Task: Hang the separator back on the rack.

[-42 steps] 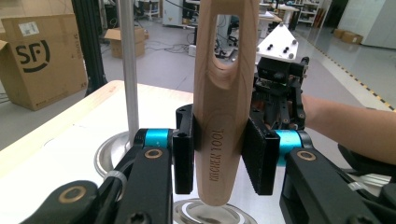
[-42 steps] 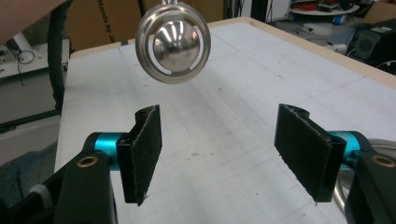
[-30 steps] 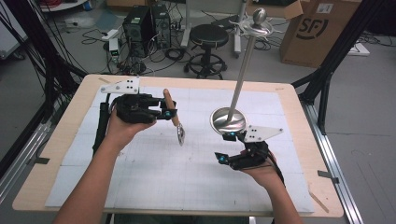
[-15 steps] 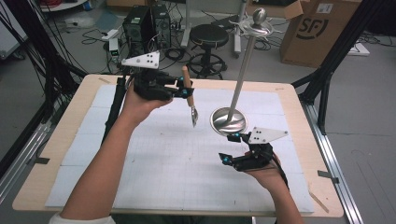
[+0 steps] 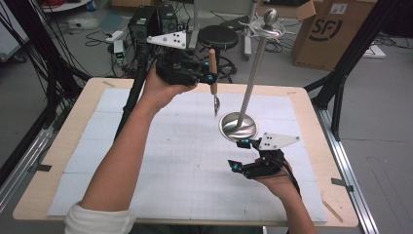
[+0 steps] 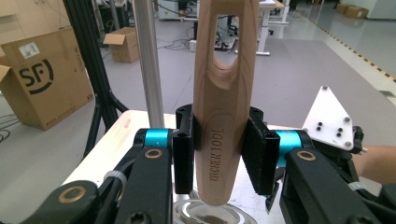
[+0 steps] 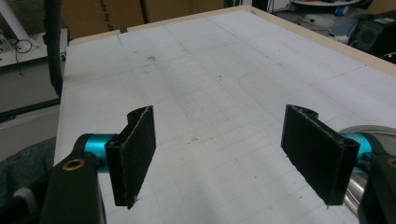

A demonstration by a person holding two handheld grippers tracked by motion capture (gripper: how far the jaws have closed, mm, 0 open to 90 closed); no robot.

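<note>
A wooden-handled utensil point(image 5: 213, 78), with a slotted hole in its pale handle stamped "KITCHEN TOOL" and a small metal head pointing down, is held upright in the upper middle of the high view, raised above the tabletop point(image 5: 146, 170) beside a steel stand point(image 5: 238, 126).

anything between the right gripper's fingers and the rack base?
Nothing. In the high view the right gripper sits just short of the round steel base, bare white mat between. Its fingers stand open, holding nothing.

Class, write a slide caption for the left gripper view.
Hand-held gripper clamps a wooden kitchen tool handle beside a metal pole.
</note>
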